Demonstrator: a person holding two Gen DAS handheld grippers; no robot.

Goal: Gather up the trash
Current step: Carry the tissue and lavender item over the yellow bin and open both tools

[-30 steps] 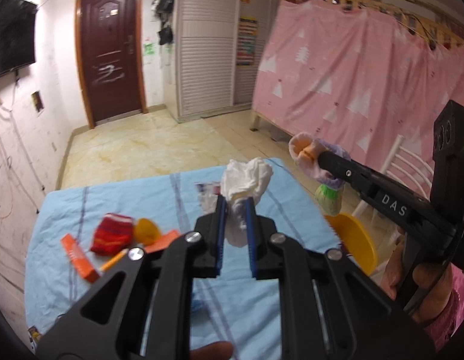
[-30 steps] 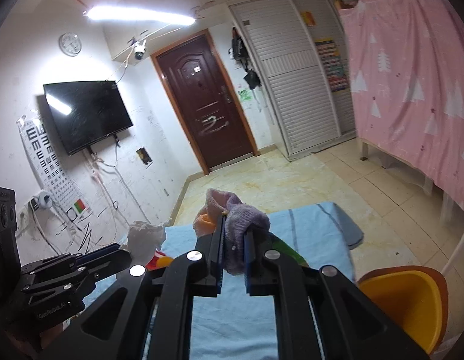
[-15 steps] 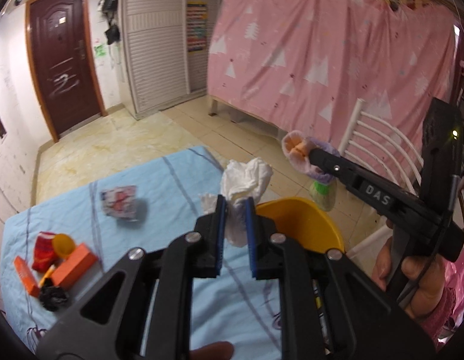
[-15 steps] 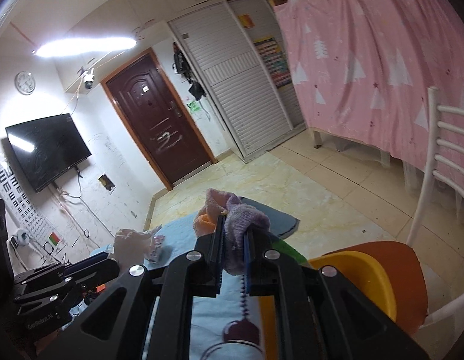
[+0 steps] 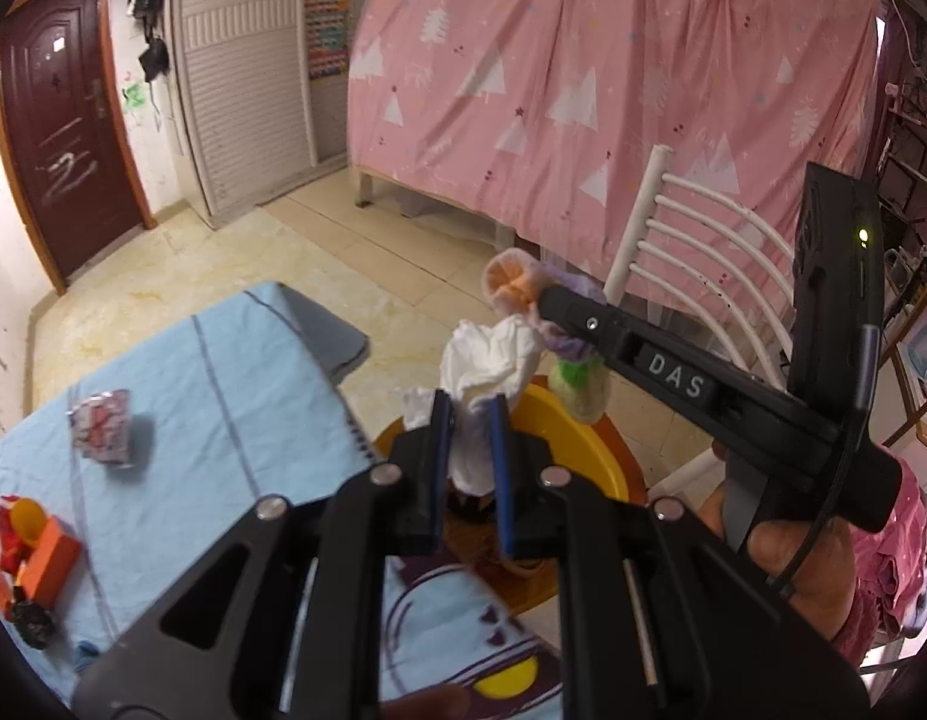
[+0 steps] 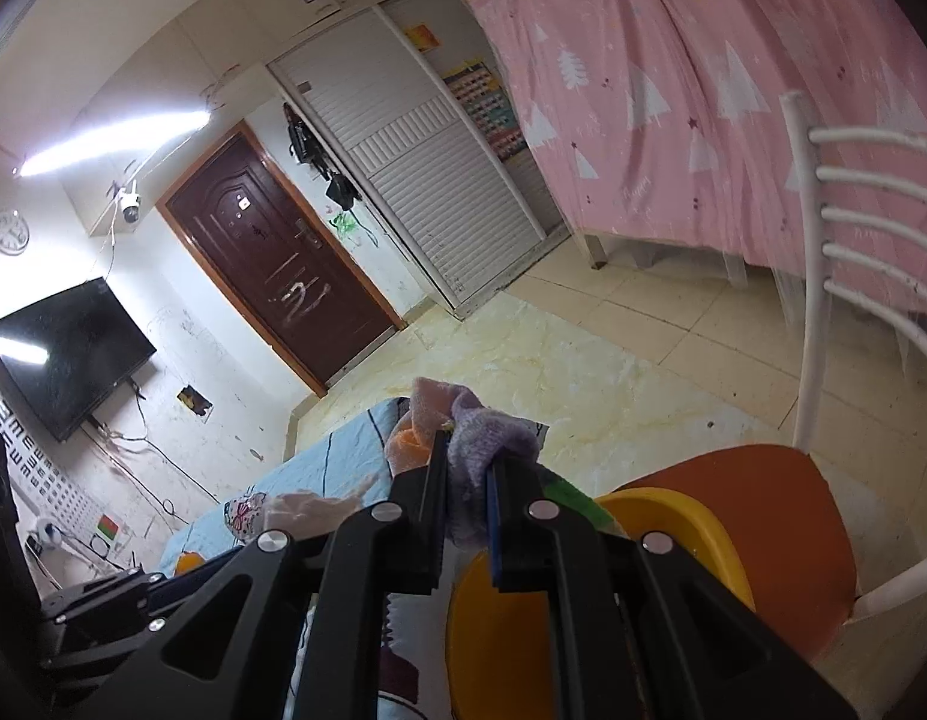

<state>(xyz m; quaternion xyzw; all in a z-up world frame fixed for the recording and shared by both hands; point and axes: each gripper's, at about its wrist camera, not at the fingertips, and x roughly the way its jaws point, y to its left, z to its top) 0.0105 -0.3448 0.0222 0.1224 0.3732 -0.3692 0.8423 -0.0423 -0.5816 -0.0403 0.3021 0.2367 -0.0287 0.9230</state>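
Over the yellow bin [image 5: 574, 450], left gripper [image 5: 469, 414] clamps an upright tissue [image 5: 487, 360]; right gripper [image 6: 466, 474] clamps a sock [image 6: 481, 444].

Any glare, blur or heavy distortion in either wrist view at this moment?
Left wrist view: evenly lit, fisheye-bent edges, white tissue in the left gripper sharp. Right wrist view: ceiling light blows out the wall; purple cloth in the right gripper slightly soft.
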